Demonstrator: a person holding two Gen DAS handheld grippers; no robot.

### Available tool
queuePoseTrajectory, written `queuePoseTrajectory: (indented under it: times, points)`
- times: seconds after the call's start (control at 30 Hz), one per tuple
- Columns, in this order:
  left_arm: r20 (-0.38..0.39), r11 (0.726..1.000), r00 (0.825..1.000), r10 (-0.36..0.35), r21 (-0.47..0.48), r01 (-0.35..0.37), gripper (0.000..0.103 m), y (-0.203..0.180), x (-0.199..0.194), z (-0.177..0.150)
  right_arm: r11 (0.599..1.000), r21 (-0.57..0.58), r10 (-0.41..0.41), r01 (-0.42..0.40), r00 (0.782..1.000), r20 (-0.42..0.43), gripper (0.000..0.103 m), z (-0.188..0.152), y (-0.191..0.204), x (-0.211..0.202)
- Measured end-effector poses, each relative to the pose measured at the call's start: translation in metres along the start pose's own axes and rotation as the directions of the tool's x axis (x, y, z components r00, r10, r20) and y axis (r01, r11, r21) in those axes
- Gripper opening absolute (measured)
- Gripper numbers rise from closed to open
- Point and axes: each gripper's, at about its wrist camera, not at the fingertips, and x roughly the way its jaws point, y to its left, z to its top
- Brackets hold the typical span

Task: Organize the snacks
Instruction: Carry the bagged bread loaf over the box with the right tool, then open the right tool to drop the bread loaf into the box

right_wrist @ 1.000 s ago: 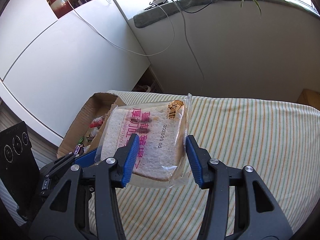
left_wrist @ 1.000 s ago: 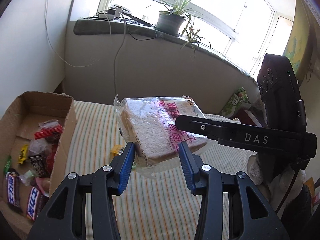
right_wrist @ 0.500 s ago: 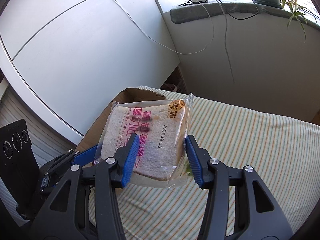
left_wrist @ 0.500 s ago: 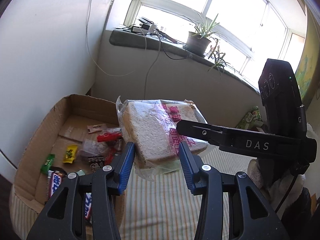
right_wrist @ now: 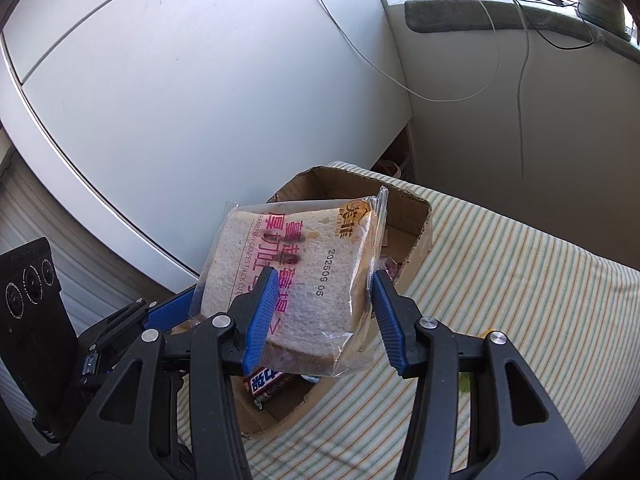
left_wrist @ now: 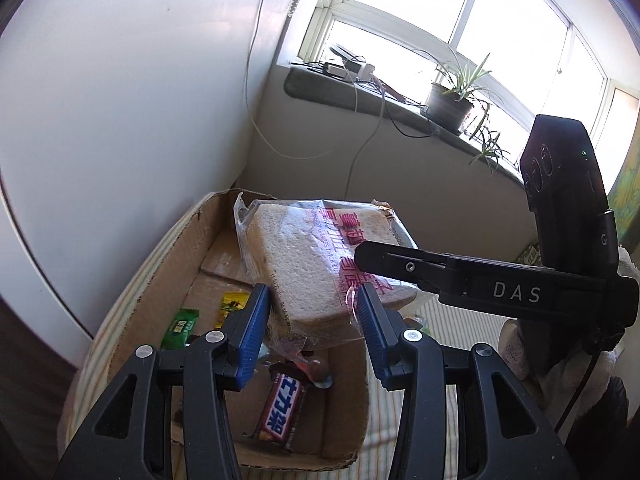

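Left wrist view: the bagged bread point(left_wrist: 304, 268) hangs in the air above the open cardboard box point(left_wrist: 160, 276), between the blue fingers of the left gripper point(left_wrist: 312, 316).
Left gripper: part-open; its pads sit on either side of the bag's lower edge, and whether they press it cannot be told.
Right gripper point(right_wrist: 320, 308): part-open around the same bag point(right_wrist: 288, 280), reaching in from the side; the left view shows one of its black fingers lying across the bag's top, so it appears to carry the load.
Box contents: a chocolate bar point(left_wrist: 282, 412), a green sweet point(left_wrist: 181, 328), a yellow sweet point(left_wrist: 230, 306) and other small wrappers on the box floor.
Surface: a striped cloth point(right_wrist: 520, 280) under the box; what lies beneath it cannot be told.
Step in hand: carrying the bread to the box, likely the placing stage.
Next move: lower the bag into a free part of the box, keep it flat, then spread the fingers gently since the bread is soft and crushes easily.
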Motion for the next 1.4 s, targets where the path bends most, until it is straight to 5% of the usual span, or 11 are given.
queuePoseTrajectory:
  times: [0.63, 0.83, 0.97, 1.4]
  points:
    - [-0.027, 0.997, 0.999, 0.044, -0.061, -0.046, 0.043, 0.04, 0.003, -0.003, 0.999, -0.047, 0.008, -0.011, 0.997, -0.072, 0.051, 0.007, 0.018, 0.057]
    - [-0.01, 0.996, 0.997, 0.075, -0.05, -0.076, 0.043, 0.04, 0.001, -0.001, 0.997, -0.067, -0.044, 0.039, 0.997, -0.07, 0.051, 0.009, 0.018, 0.066]
    - [-0.01, 0.996, 0.997, 0.081, -0.043, -0.082, 0.043, 0.039, 0.0, -0.001, 0.997, -0.062, -0.05, 0.047, 0.997, -0.05, 0.064, 0.011, 0.015, 0.064]
    - [-0.006, 0.993, 0.993, 0.114, -0.001, -0.114, 0.045, 0.03, -0.004, -0.006, 0.994, -0.089, -0.069, 0.066, 0.997, -0.023, 0.075, 0.008, 0.017, 0.048]
